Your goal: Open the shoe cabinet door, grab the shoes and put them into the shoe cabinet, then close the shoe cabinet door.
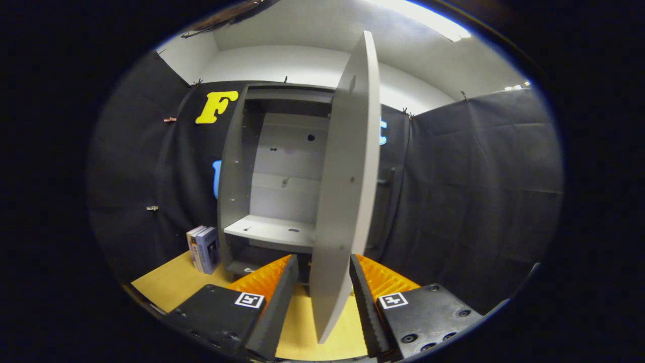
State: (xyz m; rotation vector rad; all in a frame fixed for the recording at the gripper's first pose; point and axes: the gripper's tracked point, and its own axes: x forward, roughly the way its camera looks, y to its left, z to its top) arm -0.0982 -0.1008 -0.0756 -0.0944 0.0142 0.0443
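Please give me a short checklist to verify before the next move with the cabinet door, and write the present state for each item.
1. Cabinet door swung open: ok, it stands edge-on toward the camera, with the inside in view.
2. Gripper around the door: ok, the door's lower edge sits between the two fingers.
3. Fingers pressing on the door: cannot tell; a gap shows beside the left finger.
4. Shelf free for shoes: ok, nothing lies on it.
5. Shoes located: cannot tell.
6. Books away from the door's path: ok, they stand on the wooden floor left of the cabinet.
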